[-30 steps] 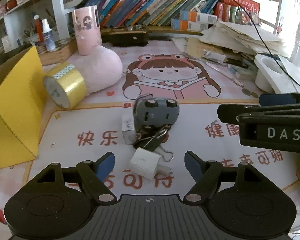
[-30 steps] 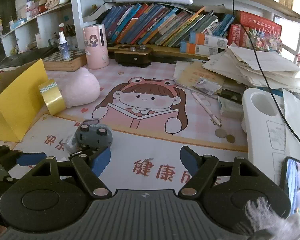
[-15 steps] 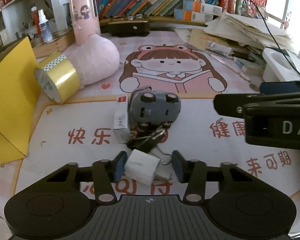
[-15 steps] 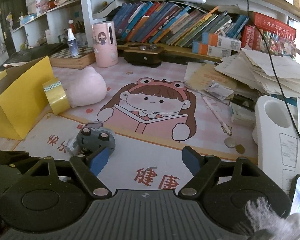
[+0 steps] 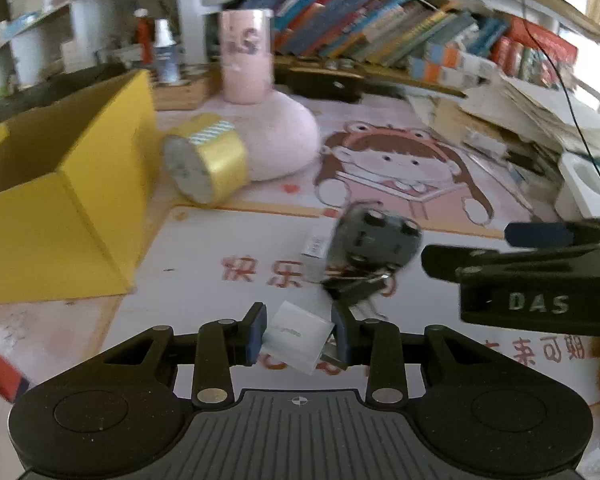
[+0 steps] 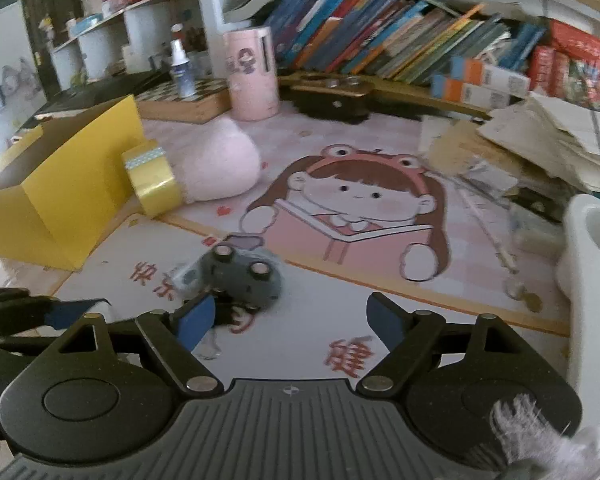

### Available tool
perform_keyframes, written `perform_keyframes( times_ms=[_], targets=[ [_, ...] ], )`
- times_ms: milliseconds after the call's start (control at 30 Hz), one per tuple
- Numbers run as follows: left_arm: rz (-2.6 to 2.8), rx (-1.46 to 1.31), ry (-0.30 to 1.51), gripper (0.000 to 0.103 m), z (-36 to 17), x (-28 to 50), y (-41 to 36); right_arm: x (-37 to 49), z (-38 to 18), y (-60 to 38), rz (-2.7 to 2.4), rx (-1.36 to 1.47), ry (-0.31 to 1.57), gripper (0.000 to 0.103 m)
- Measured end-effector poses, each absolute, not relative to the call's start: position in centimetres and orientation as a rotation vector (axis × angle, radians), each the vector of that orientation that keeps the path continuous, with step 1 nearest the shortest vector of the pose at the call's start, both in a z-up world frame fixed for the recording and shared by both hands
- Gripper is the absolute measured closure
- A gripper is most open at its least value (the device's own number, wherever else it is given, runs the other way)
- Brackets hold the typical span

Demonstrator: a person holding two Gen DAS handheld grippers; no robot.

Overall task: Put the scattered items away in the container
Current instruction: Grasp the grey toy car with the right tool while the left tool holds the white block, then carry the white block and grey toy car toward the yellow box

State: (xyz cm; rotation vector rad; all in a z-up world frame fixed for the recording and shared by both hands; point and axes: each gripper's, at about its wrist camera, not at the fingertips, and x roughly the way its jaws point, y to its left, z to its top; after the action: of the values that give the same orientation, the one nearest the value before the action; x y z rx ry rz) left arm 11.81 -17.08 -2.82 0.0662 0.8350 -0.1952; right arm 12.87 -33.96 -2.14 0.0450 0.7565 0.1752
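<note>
Left jaws closing on the white plug, right jaws opening empty, so toy car, clips, tape still await the yellow box.

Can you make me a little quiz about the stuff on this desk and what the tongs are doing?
1. True or false: the left tongs have the white charger between them.
2. What leans on the pink plush: A the gold tape roll, B a mug, C a shoe?
3. What colour is the box for tidying?

Key: 1 true, closing on it. 2 A. 3 yellow.
</note>
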Motion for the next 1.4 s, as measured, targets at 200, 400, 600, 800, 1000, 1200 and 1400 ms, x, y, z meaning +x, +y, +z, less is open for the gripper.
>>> perform_keyframes(
  times_ms=[200, 400, 600, 800, 1000, 1200, 1400],
  targets=[
    [-0.122, 0.035, 0.809, 0.069, -1.6, 11.2, -15.0, 14.8, -2.9, -32.2, 0.221, 0.057, 0.781, 0.019],
    [-0.078, 0.027, 0.801, 0.069, -1.0, 10.8, -13.7, 17.0, -3.8, -31.4, 0.185, 0.083, 0.804, 0.020],
    [-0.076, 0.026, 0.795, 0.069, -0.9, 11.0, -13.4, 18.6, -4.8, -30.5, 0.196, 0.084, 0.842, 0.025],
    [-0.075, 0.004, 0.800, 0.069, -0.9, 11.2, -13.1, 19.4, -5.7, -30.7, 0.194, 0.082, 0.877, 0.043],
    [-0.078, -0.025, 0.799, 0.069, -0.9, 11.3, -12.8, 19.2, -5.1, -31.5, 0.189, 0.104, 0.848, 0.044],
    [-0.095, -0.053, 0.780, 0.069, -0.6, 11.5, -12.3, 18.0, -2.7, -32.1, 0.170, 0.089, 0.776, 0.044],
    [-0.127, -0.062, 0.751, 0.069, -0.2, 10.9, -11.1, 15.7, -0.6, -31.0, 0.171, 0.096, 0.717, 0.044]
  ],
)
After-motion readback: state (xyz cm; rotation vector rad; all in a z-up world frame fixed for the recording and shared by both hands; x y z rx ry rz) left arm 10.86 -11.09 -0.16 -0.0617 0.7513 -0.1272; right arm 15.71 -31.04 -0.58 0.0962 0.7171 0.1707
